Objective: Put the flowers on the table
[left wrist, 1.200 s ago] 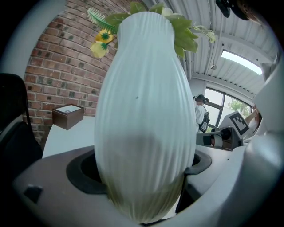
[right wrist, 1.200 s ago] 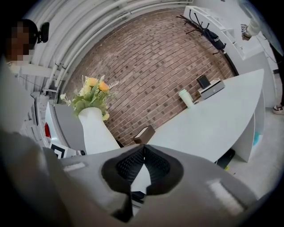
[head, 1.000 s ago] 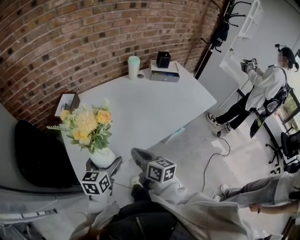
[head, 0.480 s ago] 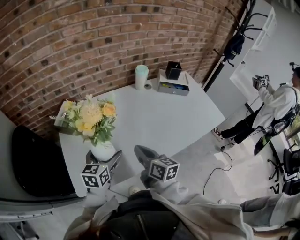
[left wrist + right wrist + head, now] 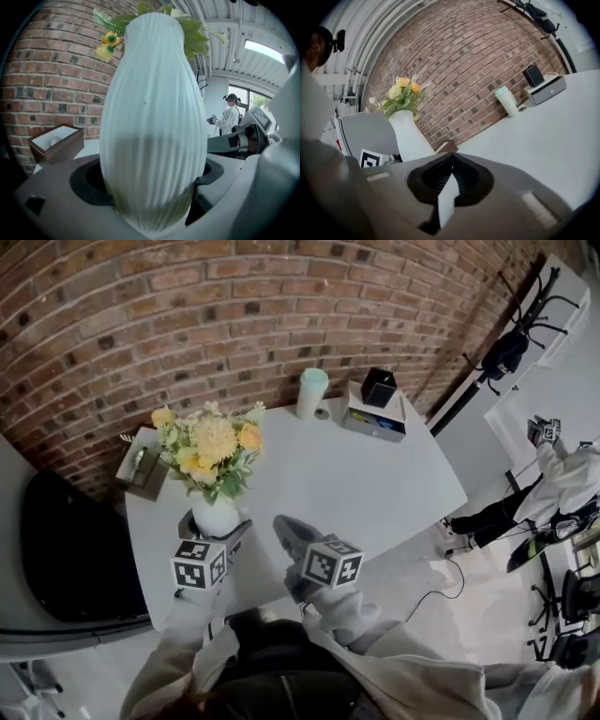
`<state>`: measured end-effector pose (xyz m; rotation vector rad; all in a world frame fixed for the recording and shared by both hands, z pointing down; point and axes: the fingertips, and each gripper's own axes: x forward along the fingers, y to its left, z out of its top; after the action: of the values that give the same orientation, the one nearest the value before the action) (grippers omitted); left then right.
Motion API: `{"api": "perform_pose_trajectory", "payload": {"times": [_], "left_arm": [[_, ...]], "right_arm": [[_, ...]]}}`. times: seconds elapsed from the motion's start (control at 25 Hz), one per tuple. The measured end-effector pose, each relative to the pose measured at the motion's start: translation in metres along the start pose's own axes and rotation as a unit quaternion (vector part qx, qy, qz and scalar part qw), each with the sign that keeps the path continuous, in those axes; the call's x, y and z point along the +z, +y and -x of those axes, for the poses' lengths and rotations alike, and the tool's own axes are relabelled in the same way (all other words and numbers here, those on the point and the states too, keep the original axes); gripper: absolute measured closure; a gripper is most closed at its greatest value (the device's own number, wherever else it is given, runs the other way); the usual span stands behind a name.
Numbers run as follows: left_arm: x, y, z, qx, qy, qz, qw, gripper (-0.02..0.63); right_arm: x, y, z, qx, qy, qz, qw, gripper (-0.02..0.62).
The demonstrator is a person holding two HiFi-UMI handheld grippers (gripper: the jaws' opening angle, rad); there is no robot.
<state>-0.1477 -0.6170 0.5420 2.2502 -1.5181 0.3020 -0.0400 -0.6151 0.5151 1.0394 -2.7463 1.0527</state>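
You are holding the vase (image 5: 217,517) of flowers (image 5: 212,444) clamped in your left tongs (image 5: 214,529) over the counter (image 5: 366,488), possibly not yet set down, your right tongs (image 5: 285,525) idling closed just beside.

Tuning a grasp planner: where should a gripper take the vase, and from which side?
Its lower body, side-on from the table's near edge, jaws level: the vase is upright, ribbed, narrow-necked, with flowers crowding the top. The left gripper holds it so.
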Motion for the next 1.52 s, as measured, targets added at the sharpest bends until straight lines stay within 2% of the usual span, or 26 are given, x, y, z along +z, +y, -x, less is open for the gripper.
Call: {"api": "perform_pose_trajectory", "payload": {"times": [0.44,0.64,0.96,1.24,1.4,1.52], "left_arm": [[-0.010,0.054,-0.039,-0.006,0.022,-0.024,0.9995,0.114],[-0.015,0.066,-0.068,-0.006,0.006,-0.044,0.9990,0.114],[-0.028,0.070,-0.101,-0.025,-0.002,-0.081,0.9964,0.114],[-0.038,0.072,-0.116,-0.031,-0.006,-0.108,0.9937,0.114],[-0.039,0.072,-0.116,-0.033,-0.014,-0.107,0.9936,0.112],[-0.040,0.071,-0.116,-0.033,-0.018,-0.107,0.9935,0.112]], "right_arm": [[-0.014,0.005,-0.028,-0.071,0.015,0.002,0.997,0.595],[-0.013,-0.004,-0.036,-0.105,0.024,0.020,0.994,0.595],[-0.027,-0.030,-0.043,-0.145,0.041,0.010,0.989,0.595],[-0.037,-0.045,-0.033,-0.165,0.044,-0.024,0.985,0.595],[-0.043,-0.048,-0.030,-0.162,0.040,-0.059,0.984,0.595],[-0.043,-0.049,-0.029,-0.161,0.039,-0.062,0.984,0.595]]}}
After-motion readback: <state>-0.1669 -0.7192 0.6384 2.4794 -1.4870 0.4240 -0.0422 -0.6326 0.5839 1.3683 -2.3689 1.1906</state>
